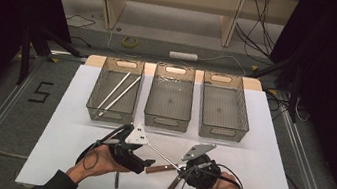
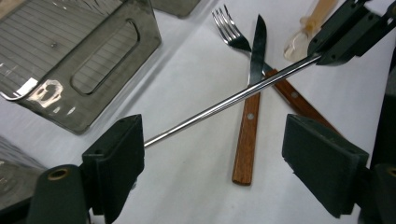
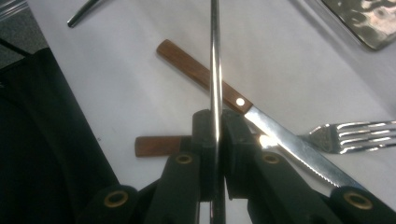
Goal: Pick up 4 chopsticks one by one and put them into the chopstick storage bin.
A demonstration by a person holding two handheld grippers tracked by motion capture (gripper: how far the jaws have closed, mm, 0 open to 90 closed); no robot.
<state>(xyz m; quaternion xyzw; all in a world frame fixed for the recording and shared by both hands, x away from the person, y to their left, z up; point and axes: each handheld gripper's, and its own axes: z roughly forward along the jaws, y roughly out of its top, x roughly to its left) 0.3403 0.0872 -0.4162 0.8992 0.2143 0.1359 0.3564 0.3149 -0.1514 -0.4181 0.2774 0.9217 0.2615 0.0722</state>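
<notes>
A thin metal rod (image 1: 162, 154) hangs slanted above the white table (image 1: 268, 160). My right gripper (image 1: 181, 168) is shut on one end of it; in the right gripper view the rod (image 3: 215, 56) runs straight up from the closed right gripper (image 3: 215, 126). My left gripper (image 1: 144, 159) is open, and the rod (image 2: 224, 100) passes between its wide-apart jaws with its free end beside the left pad; the left gripper (image 2: 219, 154) does not press on it. Below the rod, a wooden-handled knife (image 2: 246, 140) and fork (image 2: 226, 25) lie crossed on the table.
Three grey baskets stand in a row at the back: the left one (image 1: 111, 111) holds two pale rods (image 1: 119, 89), then the middle (image 1: 166, 122) and right (image 1: 221, 132) ones. Another utensil (image 1: 116, 180) lies under the left hand, near the table's front edge.
</notes>
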